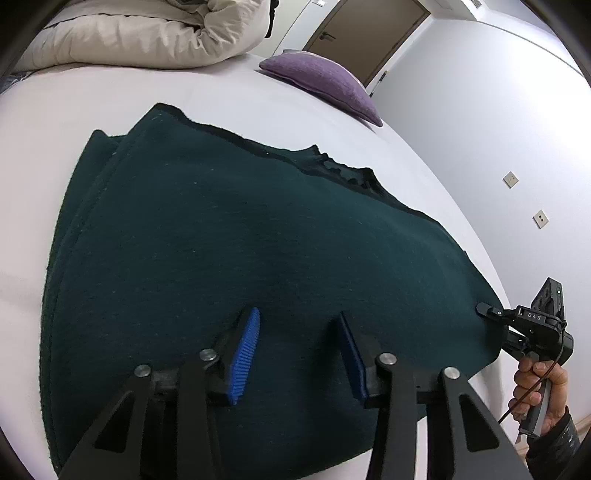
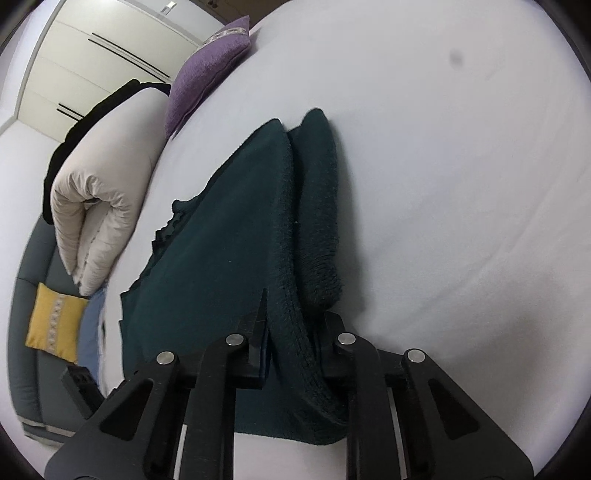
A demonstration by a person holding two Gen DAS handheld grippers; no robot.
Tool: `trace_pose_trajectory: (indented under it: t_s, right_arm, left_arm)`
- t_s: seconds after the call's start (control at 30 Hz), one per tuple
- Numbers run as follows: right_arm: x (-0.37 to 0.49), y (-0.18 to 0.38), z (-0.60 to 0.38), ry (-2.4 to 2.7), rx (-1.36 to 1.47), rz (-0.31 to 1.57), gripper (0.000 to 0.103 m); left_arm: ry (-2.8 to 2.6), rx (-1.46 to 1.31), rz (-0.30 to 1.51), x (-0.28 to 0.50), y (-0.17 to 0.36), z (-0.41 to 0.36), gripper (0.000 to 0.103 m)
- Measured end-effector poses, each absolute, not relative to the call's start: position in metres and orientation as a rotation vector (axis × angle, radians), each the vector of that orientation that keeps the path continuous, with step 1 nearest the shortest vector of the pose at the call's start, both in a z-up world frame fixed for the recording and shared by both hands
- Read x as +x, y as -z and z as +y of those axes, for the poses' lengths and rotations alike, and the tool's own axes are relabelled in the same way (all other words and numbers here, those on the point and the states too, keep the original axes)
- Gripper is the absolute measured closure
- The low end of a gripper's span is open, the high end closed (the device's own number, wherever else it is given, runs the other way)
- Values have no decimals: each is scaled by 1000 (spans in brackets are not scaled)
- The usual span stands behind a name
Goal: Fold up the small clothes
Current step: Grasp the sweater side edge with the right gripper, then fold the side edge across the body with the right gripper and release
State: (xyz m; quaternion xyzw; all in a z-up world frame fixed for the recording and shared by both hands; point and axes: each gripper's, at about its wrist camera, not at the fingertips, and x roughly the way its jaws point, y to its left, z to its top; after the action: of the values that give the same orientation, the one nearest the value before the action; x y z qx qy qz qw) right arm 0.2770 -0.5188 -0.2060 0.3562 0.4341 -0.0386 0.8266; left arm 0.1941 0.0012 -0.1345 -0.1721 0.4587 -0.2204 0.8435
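A dark green knit garment (image 1: 221, 240) lies spread on the white bed sheet (image 1: 258, 99), one side folded over in layers. My left gripper (image 1: 298, 317) hovers over its near part, blue pads (image 1: 247, 343) apart with only flat cloth below them. In the right wrist view the garment (image 2: 221, 240) shows a thick folded edge running toward me, and my right gripper (image 2: 295, 314) is shut on that edge. In the left wrist view the right gripper (image 1: 495, 325) bites the garment's right corner, held by a person's hand (image 1: 535, 384).
A purple cushion (image 1: 325, 81) and a rolled beige duvet (image 1: 147, 33) lie at the far side of the bed. Off the bed's edge stands a grey sofa with a yellow cushion (image 2: 51, 325). Bare sheet (image 2: 443, 184) stretches to the right of the garment.
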Motion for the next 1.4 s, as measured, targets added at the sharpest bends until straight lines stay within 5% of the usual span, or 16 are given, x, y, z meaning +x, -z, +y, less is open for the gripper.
trace_pose_trajectory:
  t_s: [0.37,0.43,0.5,0.6,1.17,1.4]
  right_arm:
    - [300,132,-426,108,355,897,89]
    - [308,119,-381,51,232,896,88]
    - [314,115,-323,-64,101,903,88]
    - [320,132,-250,-209,-75,941,89]
    - [289,176,-199,-394,-420,905,79]
    - [290,167,-229,-412,-300,903,74]
  left_arm:
    - [499,-565,984,199,142,31,76]
    - [498,-662,996,200,137,41,65]
    - [513,-723,957,198,125,48,37]
    - [587,-799,924,203,113,50,23]
    - [716,-882,1087,259,126,11,20]
    - [733,-872,1107,257,127,7,20]
